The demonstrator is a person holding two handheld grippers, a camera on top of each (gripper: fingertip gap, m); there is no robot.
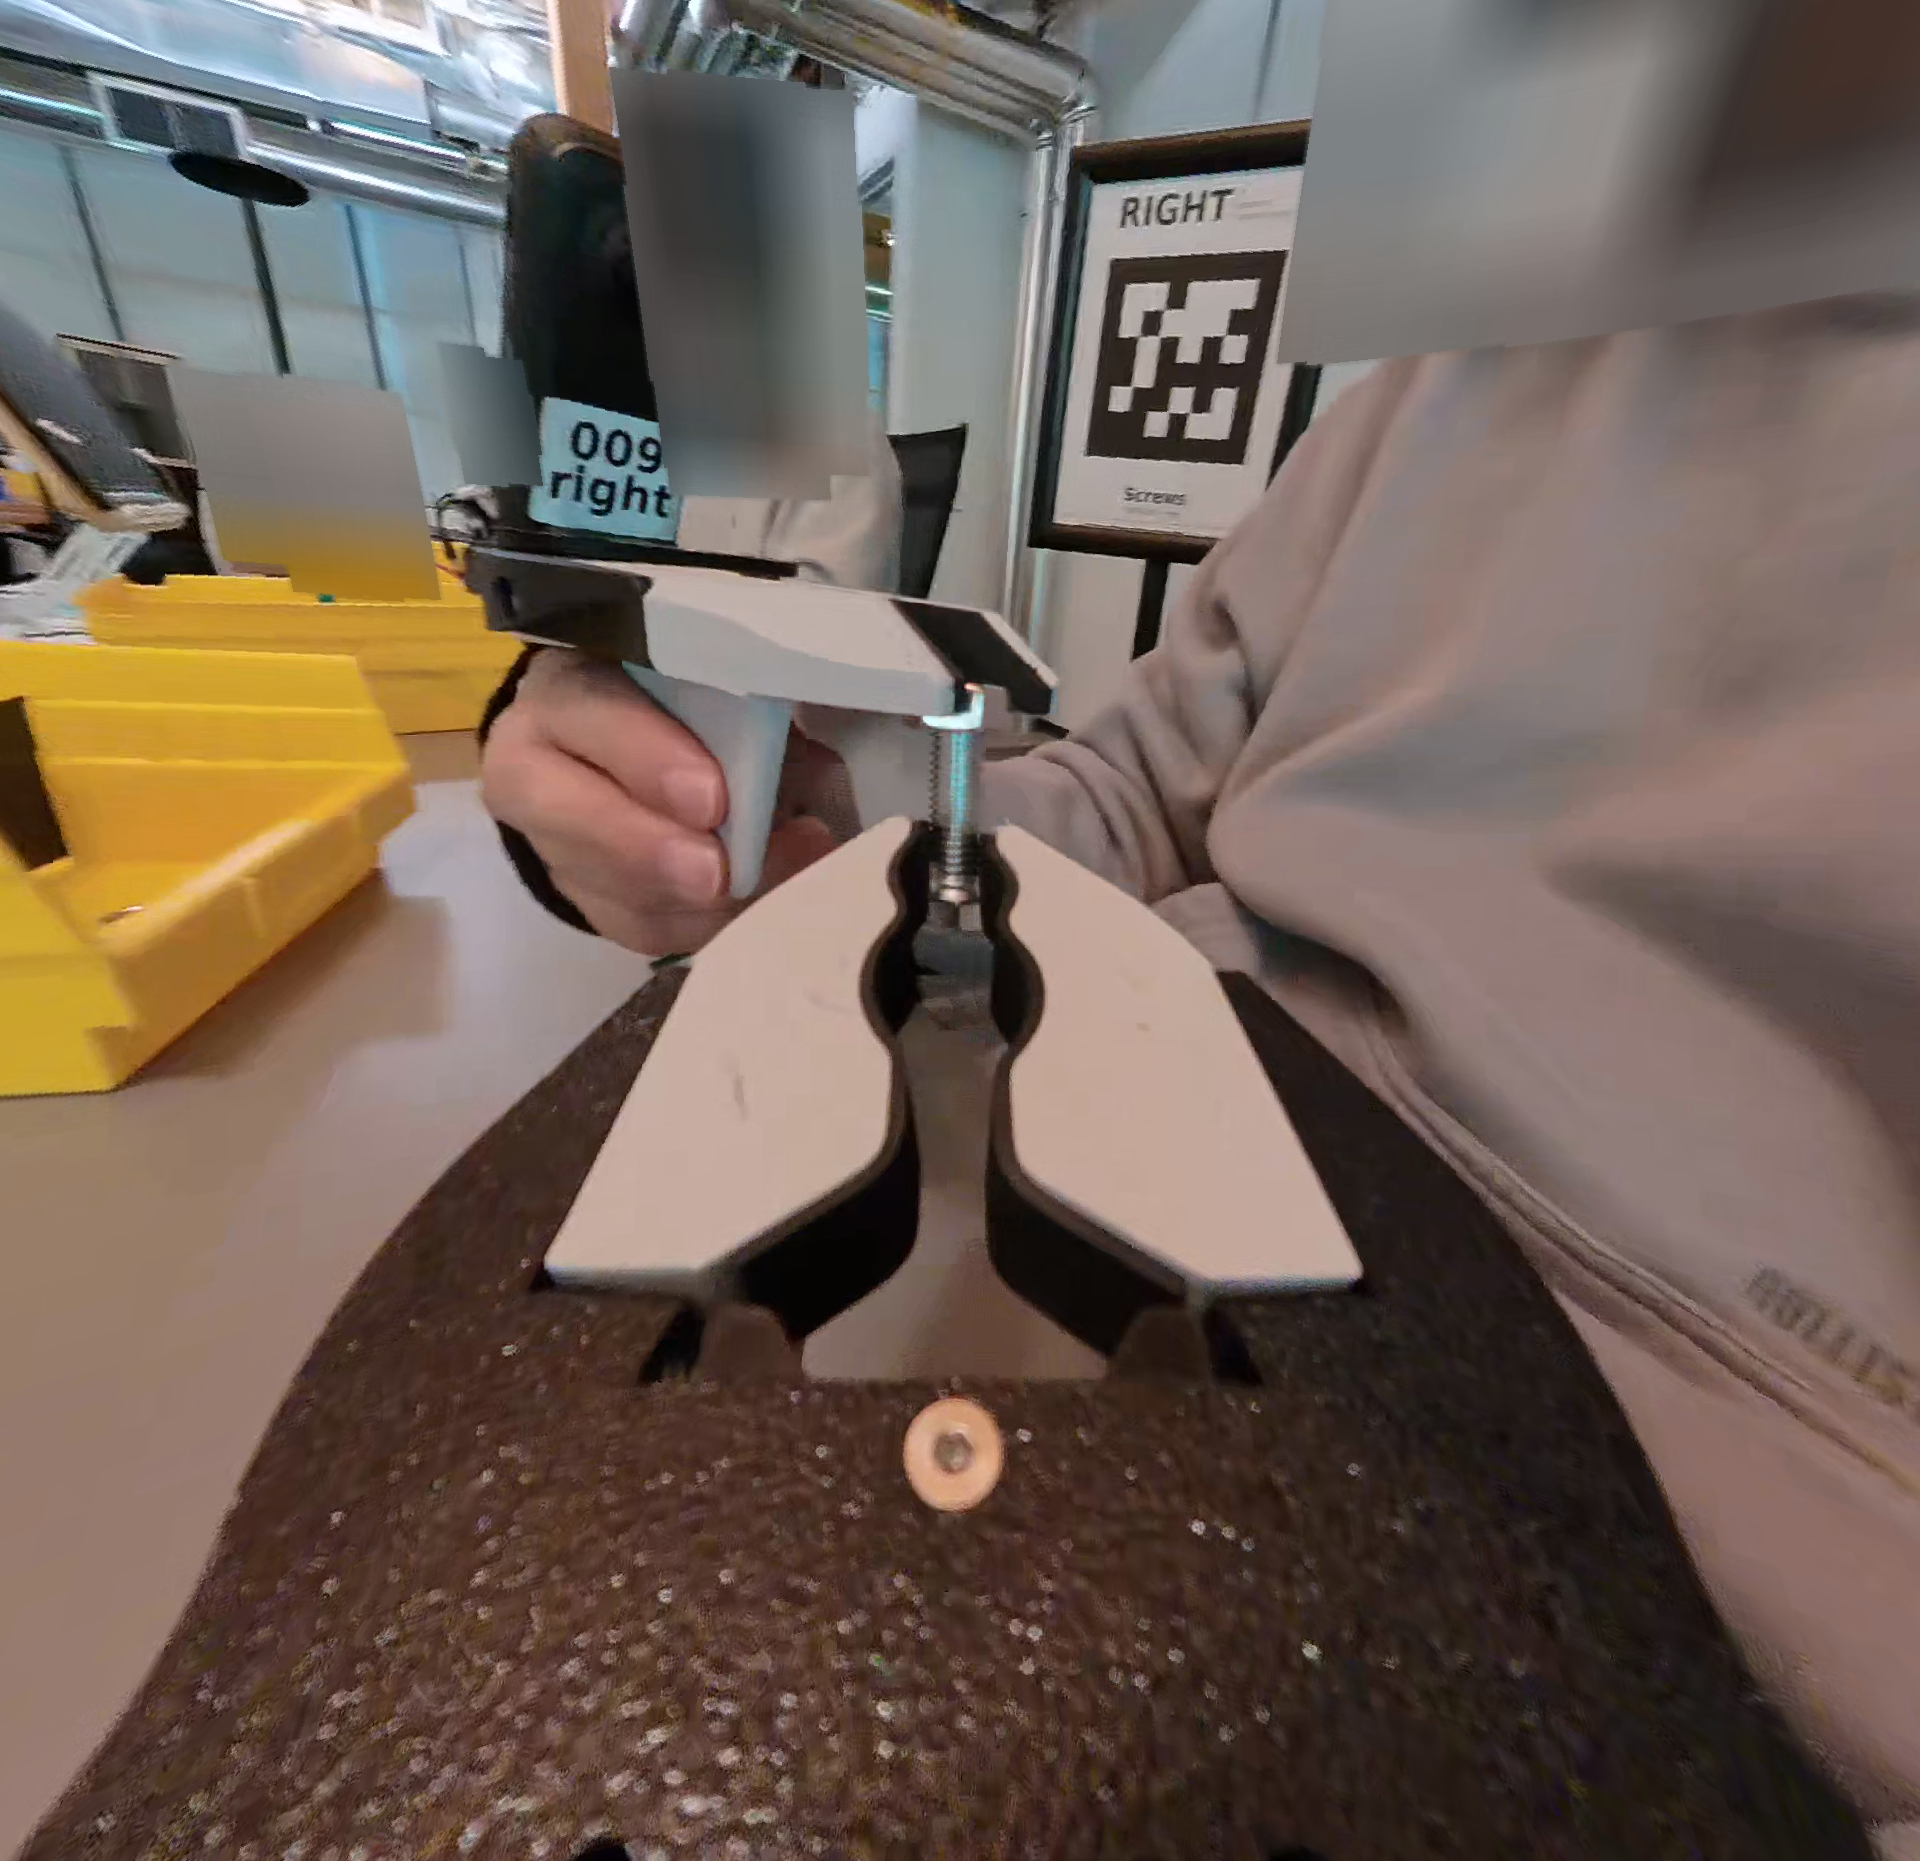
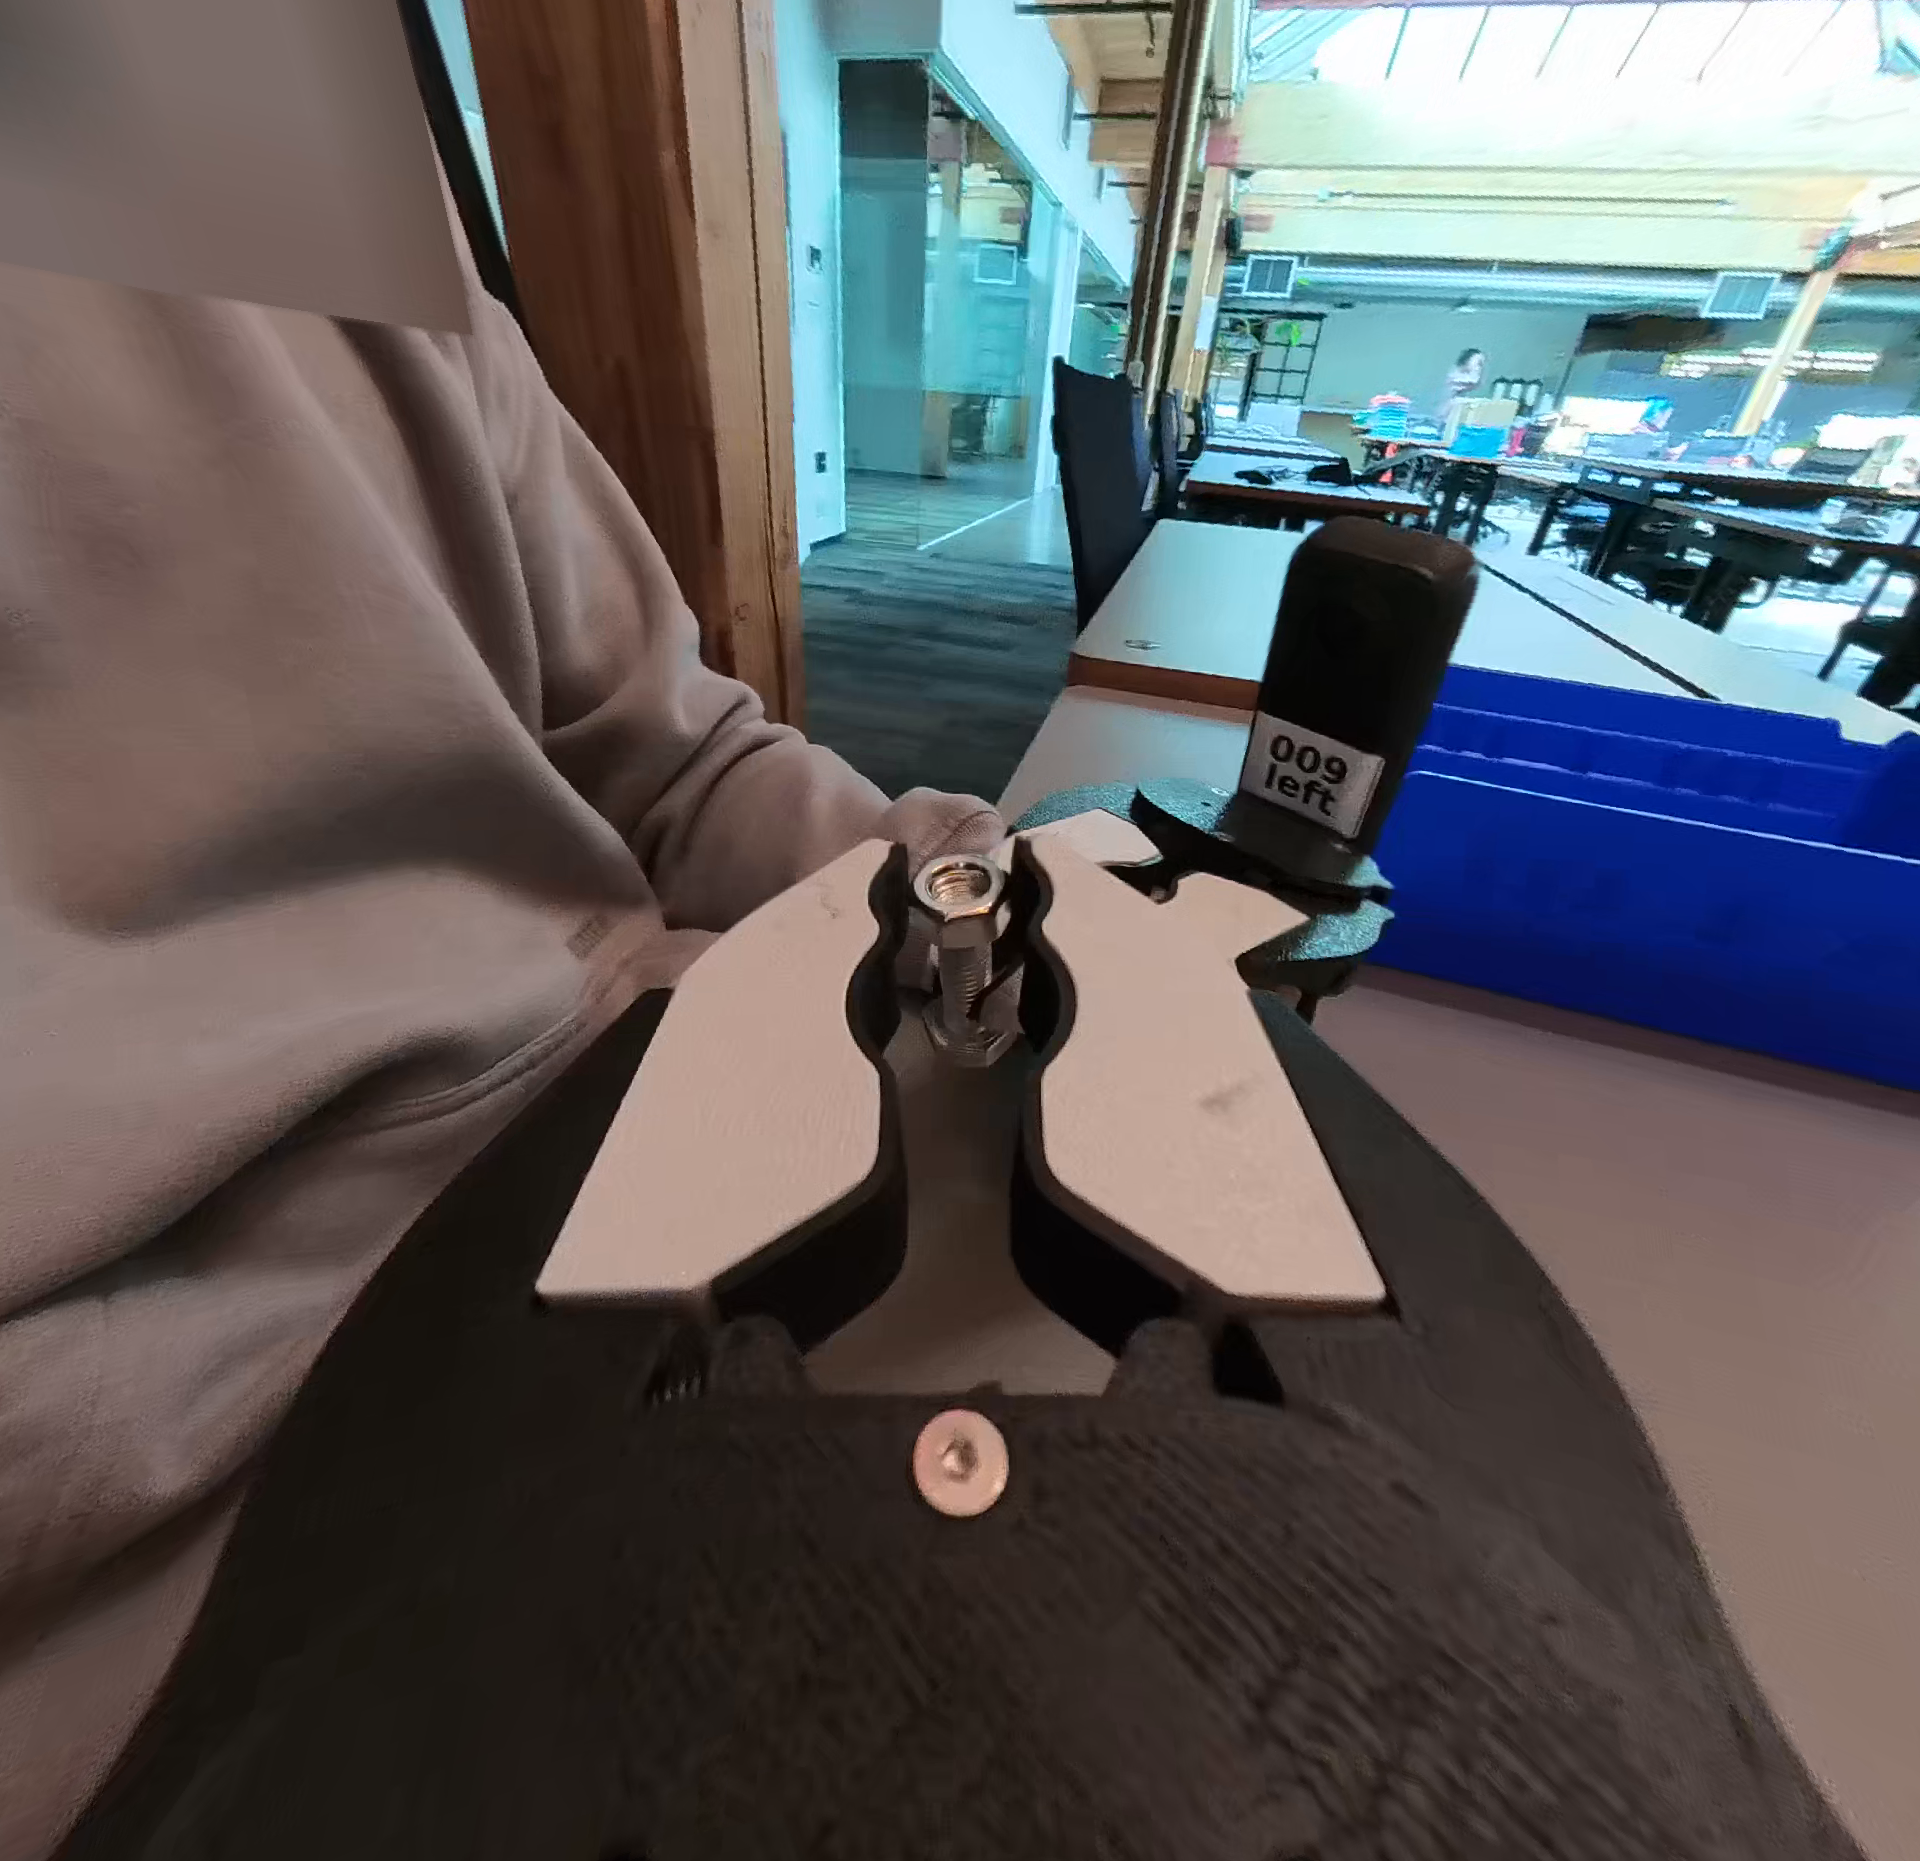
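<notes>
At frame centre, the left gripper (image 1: 954, 855) pinches the bolt (image 1: 954, 788) low on its thread, while the right gripper (image 2: 956, 892) clamps the nut (image 2: 954, 895) atop it. Misalignment could cross-thread the nut; a slack pinch could drop the bolt. Yellow bins (image 1: 208, 855) stand far left.

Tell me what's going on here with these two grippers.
A person in a grey sweatshirt holds a gripper in each hand above a table. The left gripper is shut on the threaded shank of a silver bolt that stands upright. The right gripper is shut on a silver hex nut sitting at the top end of that bolt. Yellow bins lie on one side of the table, a blue bin on the other.
</notes>
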